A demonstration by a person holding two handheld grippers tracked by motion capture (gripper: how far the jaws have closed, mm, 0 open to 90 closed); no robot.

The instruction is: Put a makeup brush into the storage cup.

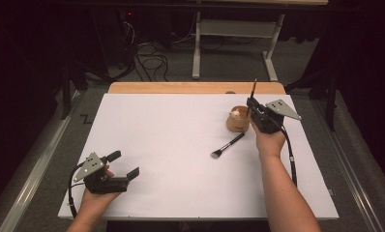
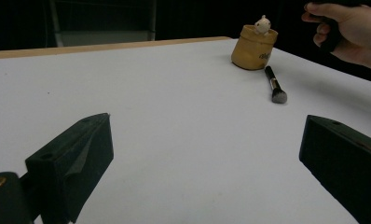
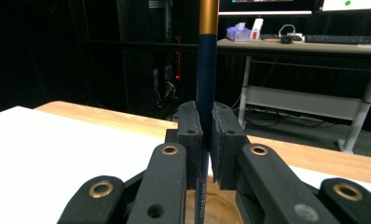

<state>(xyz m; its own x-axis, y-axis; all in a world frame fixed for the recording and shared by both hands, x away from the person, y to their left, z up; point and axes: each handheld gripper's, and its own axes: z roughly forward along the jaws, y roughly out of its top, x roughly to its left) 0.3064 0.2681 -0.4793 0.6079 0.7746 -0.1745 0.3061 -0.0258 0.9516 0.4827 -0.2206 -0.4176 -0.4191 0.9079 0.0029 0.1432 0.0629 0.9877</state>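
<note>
The right gripper [image 3: 205, 135] clamps an upright dark brush handle [image 3: 206, 70].

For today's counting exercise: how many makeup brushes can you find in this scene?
2. One brush lies on the white table, beside the wooden cup. The other brush stands upright, clamped in the right gripper above that cup.

A lab or office: a white-topped table [image 1: 156, 145] on grey carpet, tangled cables [image 1: 149, 58] by dark equipment, and a desk [image 3: 314, 46] behind carrying a keyboard [image 3: 344, 39], monitors and a tissue box [image 3: 239, 32].
</note>
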